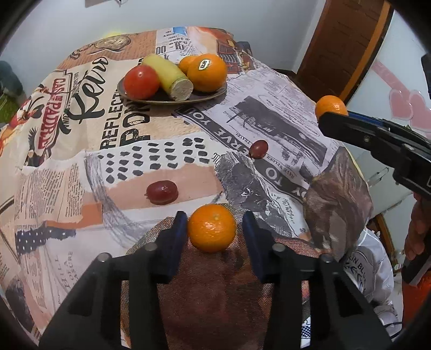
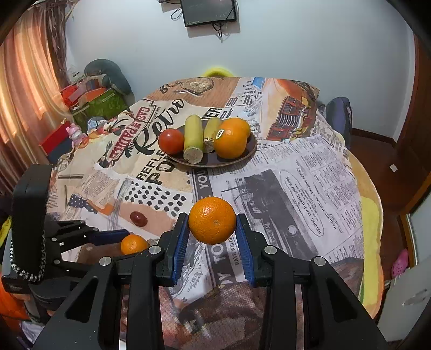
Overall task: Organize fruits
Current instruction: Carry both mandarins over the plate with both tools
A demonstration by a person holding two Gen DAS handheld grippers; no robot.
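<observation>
My left gripper [image 1: 212, 228] stands around a small mandarin [image 1: 212, 227] that rests on the tablecloth; the left pad touches it and a small gap shows at the right pad. My right gripper [image 2: 212, 228] is shut on a second orange [image 2: 212, 220] and holds it above the table; it also shows in the left wrist view [image 1: 331, 107]. A dark plate [image 2: 249, 152] at the far middle holds a tomato [image 2: 171, 141], two sugarcane pieces [image 2: 193, 142] and oranges [image 2: 230, 142]. Two red grapes [image 1: 161, 192] [image 1: 259, 149] lie loose on the cloth.
The round table has a newspaper-print cloth [image 2: 309, 183]. Boxes and clutter [image 2: 94, 102] stand at the far left by a curtain. A chair back [image 2: 339, 113] is at the far right. A screen [image 2: 208, 12] hangs on the wall.
</observation>
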